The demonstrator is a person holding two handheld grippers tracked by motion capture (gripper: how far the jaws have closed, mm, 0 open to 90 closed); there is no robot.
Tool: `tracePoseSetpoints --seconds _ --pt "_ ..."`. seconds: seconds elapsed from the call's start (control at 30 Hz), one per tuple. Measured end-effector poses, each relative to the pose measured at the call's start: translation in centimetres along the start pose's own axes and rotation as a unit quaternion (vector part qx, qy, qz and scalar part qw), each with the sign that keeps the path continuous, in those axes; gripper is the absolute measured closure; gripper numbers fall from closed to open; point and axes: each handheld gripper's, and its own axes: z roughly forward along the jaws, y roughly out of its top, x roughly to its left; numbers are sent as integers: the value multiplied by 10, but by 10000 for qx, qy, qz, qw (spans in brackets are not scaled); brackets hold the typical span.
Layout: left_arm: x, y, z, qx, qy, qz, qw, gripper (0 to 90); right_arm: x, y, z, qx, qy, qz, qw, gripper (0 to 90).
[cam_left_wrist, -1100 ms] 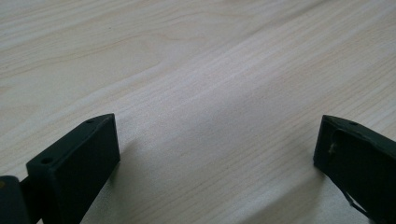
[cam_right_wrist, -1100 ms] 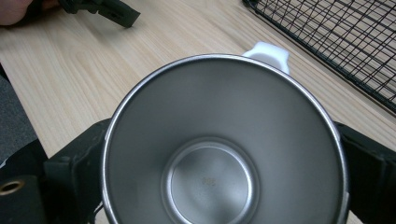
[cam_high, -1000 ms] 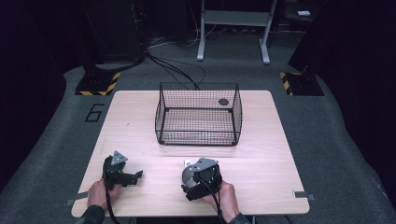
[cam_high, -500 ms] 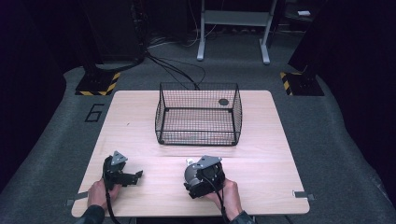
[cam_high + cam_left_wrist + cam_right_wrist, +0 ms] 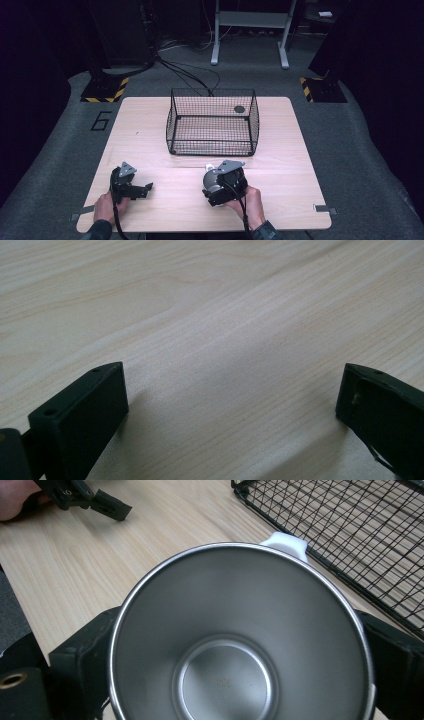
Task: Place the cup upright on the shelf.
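Steel cup (image 5: 240, 645) clamped in right tool (image 5: 218, 181) | left tool (image 5: 232, 405) agape over bare table (image 5: 210, 315)

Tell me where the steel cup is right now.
The steel cup sits between the right gripper jaws, at the table's near edge, just in front of the wire basket.
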Motion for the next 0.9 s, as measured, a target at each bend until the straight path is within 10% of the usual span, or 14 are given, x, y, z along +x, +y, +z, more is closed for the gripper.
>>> tracePoseSetpoints --seconds 0.9 --pt "0 0 0 -1 0 -1 10000 2 -33 24 -19 -61 -15 20 10000 56"
